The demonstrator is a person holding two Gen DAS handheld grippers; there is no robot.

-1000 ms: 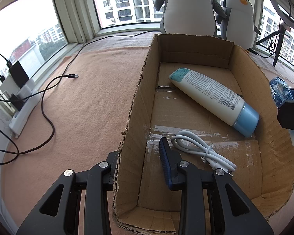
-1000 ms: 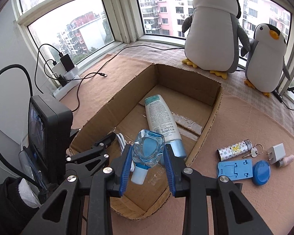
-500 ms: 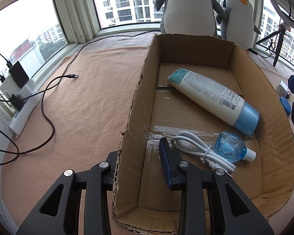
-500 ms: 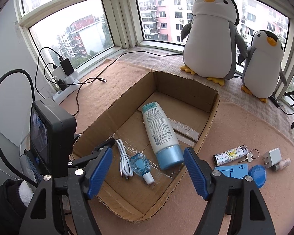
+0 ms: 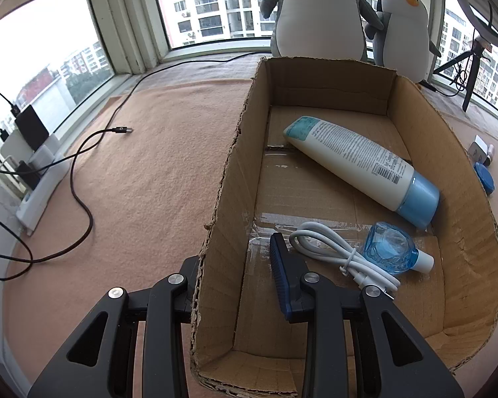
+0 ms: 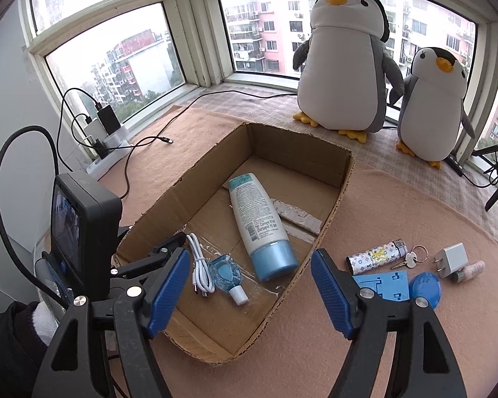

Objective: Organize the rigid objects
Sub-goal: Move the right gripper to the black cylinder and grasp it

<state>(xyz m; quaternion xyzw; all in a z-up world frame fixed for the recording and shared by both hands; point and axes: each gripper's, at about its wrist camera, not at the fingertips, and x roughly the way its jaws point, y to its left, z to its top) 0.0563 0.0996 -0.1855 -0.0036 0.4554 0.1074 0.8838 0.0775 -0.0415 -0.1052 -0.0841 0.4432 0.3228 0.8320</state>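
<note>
Bottle lies in box, below right tool, jaws wide, empty; left tool clamps box wall.

1. Cardboard box: showing plain brown, with a shiny clear tape strip across its floor.
2. Lotion tube: showing cream white with dark print, a teal end and a pale blue cap.
3. Small bottle: showing clear blue with a white cap, lower centre of the right wrist view.
4. Coiled cable: showing white.
5. Lighter: showing white with a dark monogram pattern and yellow marks.
6. Phone stand and round lid: showing blue.
7. Charger plug: showing white.
8. Plush penguins: showing grey and white with orange beaks and feet.
9. Carpet: showing salmon pink.
10. Right gripper: showing black, with ribbed blue pads.
</note>
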